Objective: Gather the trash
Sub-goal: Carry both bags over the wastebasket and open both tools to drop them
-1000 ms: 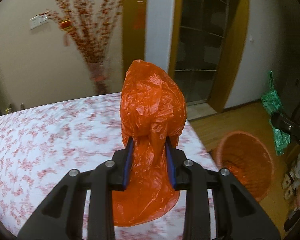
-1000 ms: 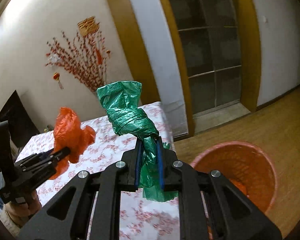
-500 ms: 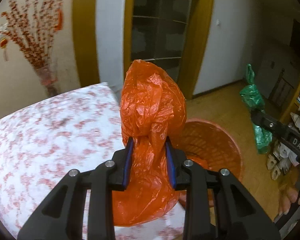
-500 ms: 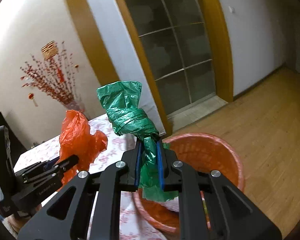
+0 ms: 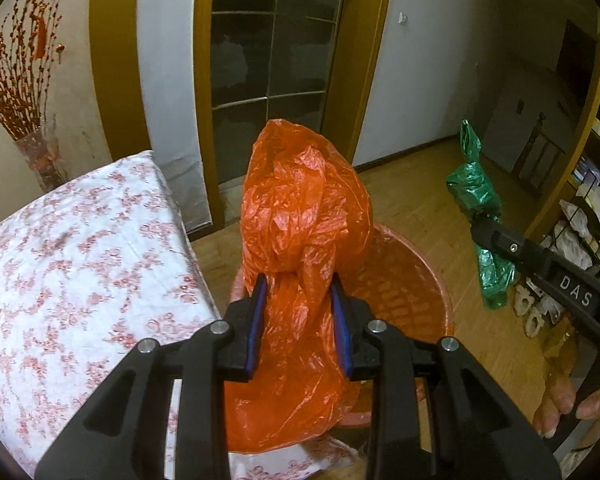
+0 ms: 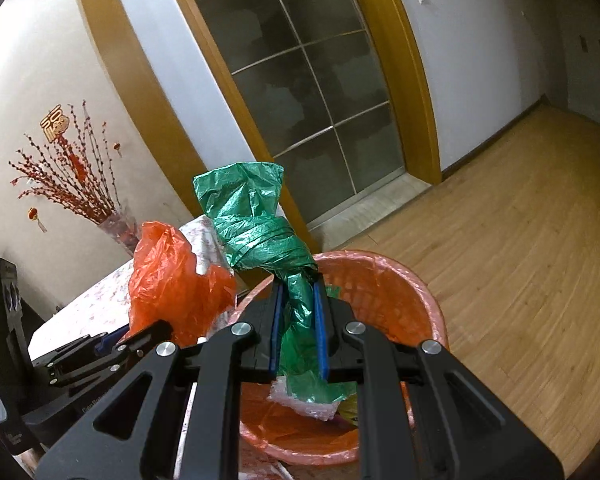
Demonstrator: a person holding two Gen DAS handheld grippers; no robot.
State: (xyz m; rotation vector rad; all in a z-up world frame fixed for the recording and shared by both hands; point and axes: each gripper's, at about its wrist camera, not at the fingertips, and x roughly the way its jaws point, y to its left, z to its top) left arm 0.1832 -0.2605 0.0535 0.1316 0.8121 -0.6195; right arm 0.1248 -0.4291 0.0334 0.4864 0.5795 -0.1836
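My left gripper [image 5: 299, 292] is shut on a crumpled orange plastic bag [image 5: 300, 200] and holds it over the near rim of an orange-lined trash bin [image 5: 412, 280] on the floor. My right gripper [image 6: 298, 292] is shut on a twisted green plastic bag [image 6: 256, 224] and holds it above the same bin [image 6: 380, 284]. In the left wrist view the green bag [image 5: 476, 192] hangs right of the bin. In the right wrist view the orange bag [image 6: 168, 276] sits at the left. Some trash lies inside the bin.
A table with a white and red floral cloth [image 5: 72, 264] stands left of the bin. A vase of red branches [image 5: 36, 156] stands behind it. A glass door [image 6: 308, 80] is in the back wall. Shelves with shoes [image 5: 580, 220] stand at the right on the wooden floor [image 6: 520, 240].
Both grippers have swung from above the table toward the bin, each still holding its bag. The bin is now closer and directly below both bags.
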